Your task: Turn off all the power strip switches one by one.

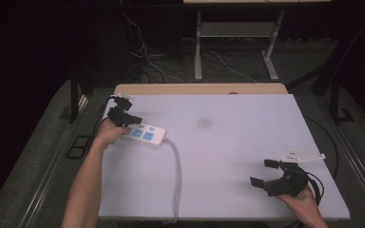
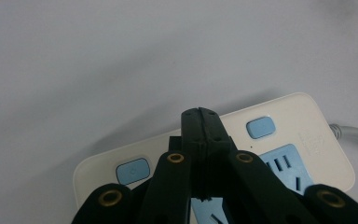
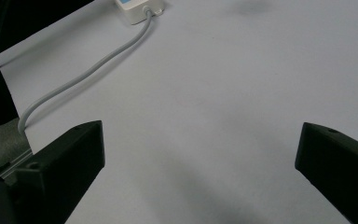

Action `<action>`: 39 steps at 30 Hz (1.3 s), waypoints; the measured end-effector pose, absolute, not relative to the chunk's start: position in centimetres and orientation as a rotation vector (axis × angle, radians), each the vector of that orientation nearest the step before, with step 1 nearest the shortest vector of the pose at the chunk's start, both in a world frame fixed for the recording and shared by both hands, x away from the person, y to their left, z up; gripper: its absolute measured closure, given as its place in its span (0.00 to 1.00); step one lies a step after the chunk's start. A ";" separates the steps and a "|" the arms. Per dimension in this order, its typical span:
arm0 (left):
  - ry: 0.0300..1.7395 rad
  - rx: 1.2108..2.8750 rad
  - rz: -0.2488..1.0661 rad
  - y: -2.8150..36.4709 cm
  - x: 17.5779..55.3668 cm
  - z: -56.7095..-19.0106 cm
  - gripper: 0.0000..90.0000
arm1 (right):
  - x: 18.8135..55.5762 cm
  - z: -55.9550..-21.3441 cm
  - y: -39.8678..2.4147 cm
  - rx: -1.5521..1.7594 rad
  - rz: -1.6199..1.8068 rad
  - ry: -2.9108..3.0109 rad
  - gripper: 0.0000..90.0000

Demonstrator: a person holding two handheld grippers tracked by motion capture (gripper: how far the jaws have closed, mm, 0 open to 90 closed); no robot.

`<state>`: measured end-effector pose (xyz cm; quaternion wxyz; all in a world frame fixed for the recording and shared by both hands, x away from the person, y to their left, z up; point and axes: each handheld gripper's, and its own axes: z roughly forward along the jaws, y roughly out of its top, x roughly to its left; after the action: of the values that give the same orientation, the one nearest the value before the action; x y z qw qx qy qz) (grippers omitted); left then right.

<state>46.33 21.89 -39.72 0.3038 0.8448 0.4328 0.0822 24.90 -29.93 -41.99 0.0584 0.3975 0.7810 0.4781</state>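
The power strip [image 1: 142, 133] lies near the table's [image 1: 228, 142] left edge, its cord [image 1: 177, 171] trailing toward the person. The left gripper [image 2: 200, 114] hovers over it, jaws clenched together on nothing, tip between two blue switches [image 2: 260, 127]. To press one cleanly, I'd centre over it, push straight down. The right gripper [image 1: 265, 173] rests well apart, released wide.

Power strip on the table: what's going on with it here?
A person is working on a white power strip lying near the left edge of a white table. The left claw is shut, empty, its tip held over the strip's top between two blue buttons; whether it touches cannot be told. The right claw is open and empty, held over bare table near the right front corner. The strip's grey cord runs off the front edge.
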 end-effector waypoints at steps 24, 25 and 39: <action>1.149 2.274 0.195 21.3 46.5 -40.4 0.99 | 24.9 -42.0 -29.9 1.205 1.448 2.370 0.01; 1.153 2.272 0.193 21.4 46.5 -40.4 0.99 | 24.9 -42.0 -29.9 1.204 1.447 2.370 0.01; 1.171 2.254 0.180 21.5 46.5 -40.5 0.99 | 24.7 -41.9 -30.0 1.196 1.447 2.366 0.01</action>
<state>46.54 21.46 -40.48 0.2931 0.8464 0.4395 0.0676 24.71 -30.03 -41.89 0.0608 0.3952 0.7818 0.4783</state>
